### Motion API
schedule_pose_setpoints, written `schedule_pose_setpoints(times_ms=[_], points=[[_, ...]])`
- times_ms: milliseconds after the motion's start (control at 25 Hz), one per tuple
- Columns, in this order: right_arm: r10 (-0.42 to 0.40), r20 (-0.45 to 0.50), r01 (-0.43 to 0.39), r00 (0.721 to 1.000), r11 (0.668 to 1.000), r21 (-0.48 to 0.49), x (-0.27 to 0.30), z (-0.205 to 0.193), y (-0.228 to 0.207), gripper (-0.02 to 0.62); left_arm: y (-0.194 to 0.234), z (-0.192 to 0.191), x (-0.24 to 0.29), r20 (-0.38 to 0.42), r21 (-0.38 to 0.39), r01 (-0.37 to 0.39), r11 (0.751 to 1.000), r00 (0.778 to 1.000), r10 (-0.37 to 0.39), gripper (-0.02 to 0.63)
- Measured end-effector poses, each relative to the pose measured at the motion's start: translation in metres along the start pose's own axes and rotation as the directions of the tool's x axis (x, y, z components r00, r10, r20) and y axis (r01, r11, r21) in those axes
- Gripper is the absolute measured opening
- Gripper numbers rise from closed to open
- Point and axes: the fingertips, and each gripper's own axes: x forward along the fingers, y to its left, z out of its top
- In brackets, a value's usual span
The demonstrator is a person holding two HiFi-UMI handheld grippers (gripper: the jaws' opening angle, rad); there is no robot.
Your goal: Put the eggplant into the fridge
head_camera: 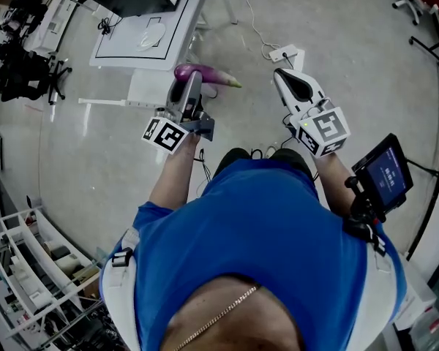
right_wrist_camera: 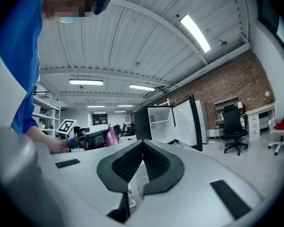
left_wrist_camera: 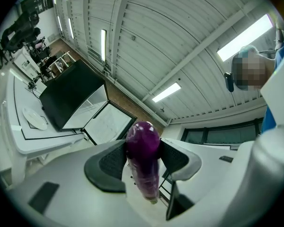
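A long purple eggplant (head_camera: 202, 74) with a green stem end lies crosswise in my left gripper (head_camera: 189, 86), whose pads are shut on it; in the left gripper view the eggplant (left_wrist_camera: 144, 163) fills the gap between the black pads. Ahead stands the small black fridge (left_wrist_camera: 71, 96) with its door (left_wrist_camera: 108, 123) swung open. My right gripper (head_camera: 293, 84) is shut and holds nothing; its pads meet in the right gripper view (right_wrist_camera: 143, 148), which also shows the fridge (right_wrist_camera: 157, 122) with white shelves inside.
The fridge sits on a white table (head_camera: 143, 39) with a white plate (head_camera: 151, 36) beside it. A power strip (head_camera: 287, 52) and cable lie on the floor. A wire rack (head_camera: 29, 265) stands at lower left; an office chair (right_wrist_camera: 234, 126) is at right.
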Motion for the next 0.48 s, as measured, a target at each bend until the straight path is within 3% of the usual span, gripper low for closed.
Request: schedule_pose_setpoints(times_ms=[480], points=[[-0.024, 0.017, 0.024, 1.000, 0.999, 0.031, 0.004, 0.009, -0.014, 0.002, 0.001, 0.020, 0.024, 0.002, 0.034, -0.008, 0.999, 1.000, 0.008, 0.236]])
